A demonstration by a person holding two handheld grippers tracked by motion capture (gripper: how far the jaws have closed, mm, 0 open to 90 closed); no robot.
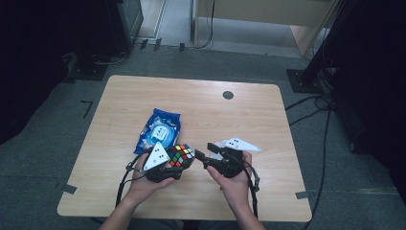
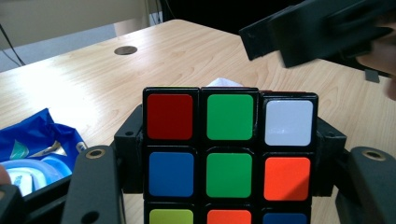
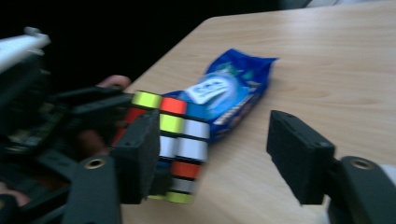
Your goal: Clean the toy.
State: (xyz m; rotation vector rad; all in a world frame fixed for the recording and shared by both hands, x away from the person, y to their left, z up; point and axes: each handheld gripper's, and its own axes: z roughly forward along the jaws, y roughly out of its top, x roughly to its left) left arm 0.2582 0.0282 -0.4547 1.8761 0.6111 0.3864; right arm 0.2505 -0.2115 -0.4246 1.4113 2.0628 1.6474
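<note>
A scrambled Rubik's cube (image 1: 181, 155) sits between the jaws of my left gripper (image 1: 179, 165), near the table's front middle. In the left gripper view the cube (image 2: 229, 154) shows red, green and white tiles on top, and both black pads press its sides. My right gripper (image 1: 205, 151) is just right of the cube and points at it. Its jaws stand wide apart in the right gripper view, where the right gripper (image 3: 217, 154) has bare table between its pads and the cube (image 3: 180, 144) is by its left jaw. The right gripper's jaw (image 2: 303, 28) hangs above the cube.
A blue pack of wipes (image 1: 159, 129) lies flat on the wooden table (image 1: 191, 100) just behind the cube, also seen as the blue pack (image 3: 229, 95). A round cable hole (image 1: 228, 95) is at the table's far side. Stands and cables ring the table on the floor.
</note>
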